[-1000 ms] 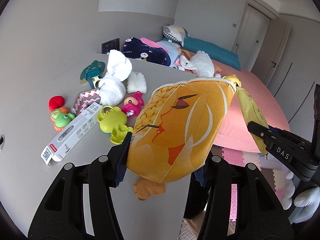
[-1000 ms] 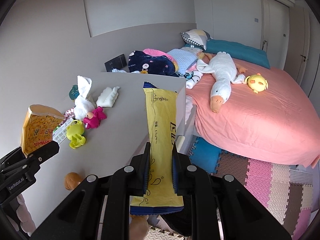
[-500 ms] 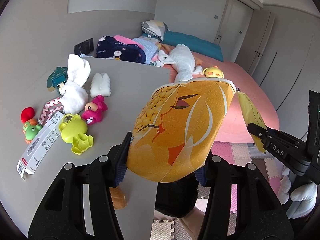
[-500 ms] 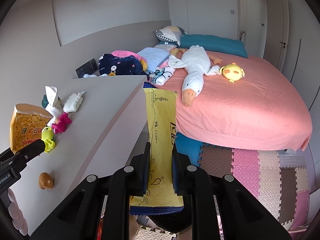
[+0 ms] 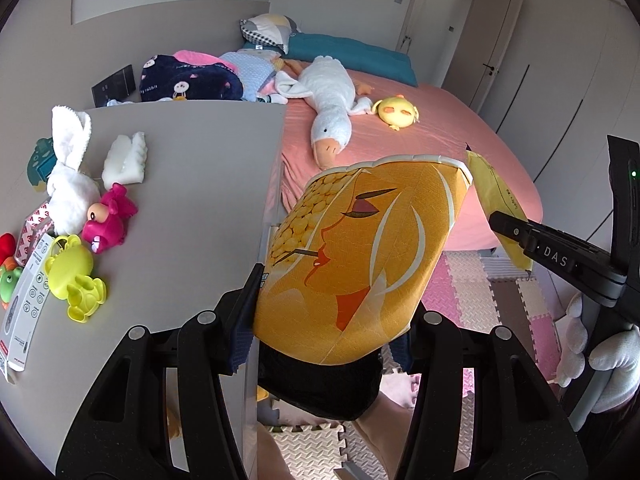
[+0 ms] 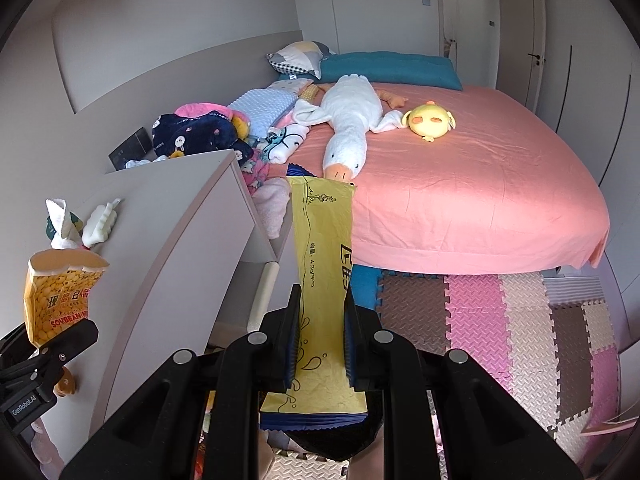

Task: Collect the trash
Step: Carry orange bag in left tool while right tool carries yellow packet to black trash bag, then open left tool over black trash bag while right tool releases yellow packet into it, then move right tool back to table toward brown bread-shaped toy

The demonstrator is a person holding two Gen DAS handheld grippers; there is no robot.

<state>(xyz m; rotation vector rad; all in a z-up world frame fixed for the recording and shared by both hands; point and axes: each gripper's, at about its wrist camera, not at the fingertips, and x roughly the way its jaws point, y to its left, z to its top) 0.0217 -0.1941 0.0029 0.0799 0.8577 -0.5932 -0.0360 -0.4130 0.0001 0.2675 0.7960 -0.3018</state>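
My left gripper [image 5: 326,316] is shut on a puffed orange snack bag [image 5: 360,256] with a woman's face printed on it, held in the air past the grey table's right edge. The same bag shows at the left of the right wrist view [image 6: 60,292]. My right gripper [image 6: 320,344] is shut on a long yellow wrapper [image 6: 322,264] that stands upright between the fingers, over the foam floor mat. That wrapper also shows at the right of the left wrist view [image 5: 496,200]. A black bag or bin opening [image 5: 320,388] lies below the orange bag, mostly hidden.
The grey table [image 5: 192,200] carries toys at its left: a white towel rabbit [image 5: 68,176], a pink toy [image 5: 108,218], a yellow-green toy [image 5: 74,276] and a white box [image 5: 24,312]. A pink bed [image 6: 460,168] with a plush goose [image 6: 348,124] lies ahead. Foam mats [image 6: 520,320] cover the floor.
Both grippers have swung to the right, away from the table, each keeping its bag. The table and toys have slid left in both views; the bed and floor mats now fill more of them.
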